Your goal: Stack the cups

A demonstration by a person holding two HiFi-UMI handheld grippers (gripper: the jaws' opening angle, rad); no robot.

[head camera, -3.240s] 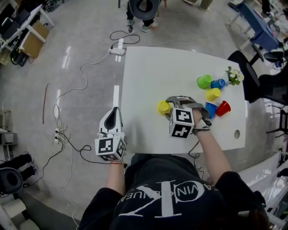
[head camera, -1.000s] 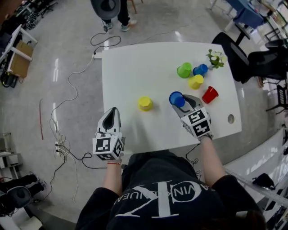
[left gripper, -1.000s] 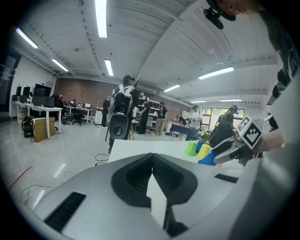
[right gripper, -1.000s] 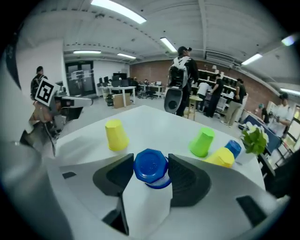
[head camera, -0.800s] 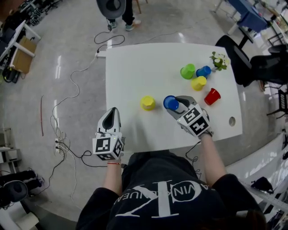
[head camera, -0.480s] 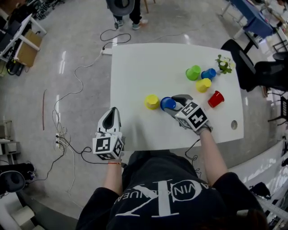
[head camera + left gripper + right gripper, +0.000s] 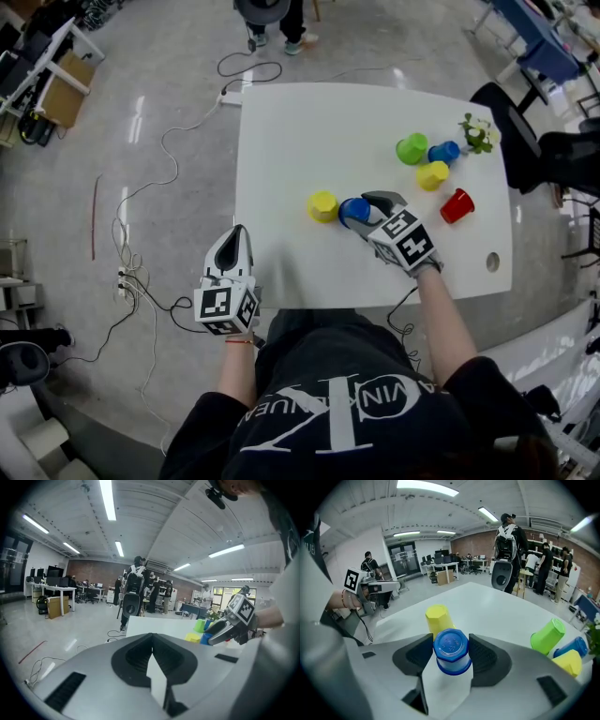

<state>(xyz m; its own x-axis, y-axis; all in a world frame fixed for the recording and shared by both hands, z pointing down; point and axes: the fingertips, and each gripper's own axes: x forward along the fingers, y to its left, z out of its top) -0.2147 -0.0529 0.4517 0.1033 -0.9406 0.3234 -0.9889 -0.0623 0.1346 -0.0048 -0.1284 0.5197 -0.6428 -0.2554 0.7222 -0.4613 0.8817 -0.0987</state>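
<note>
A blue cup stands upside down between the jaws of my right gripper. The pads touch its sides while the jaws are opening. Just left of it on the white table an upside-down yellow cup stands close by, perhaps touching. My left gripper hangs shut and empty at the table's near left corner, away from every cup.
At the far right of the table lie a green cup, a second blue cup, a second yellow cup and a red cup, beside a small plant. Cables run over the floor on the left. A person stands beyond the table's far end.
My right gripper has carried the blue cup leftwards from near the red cup to beside the lone yellow cup. The left gripper has stayed where it was.
</note>
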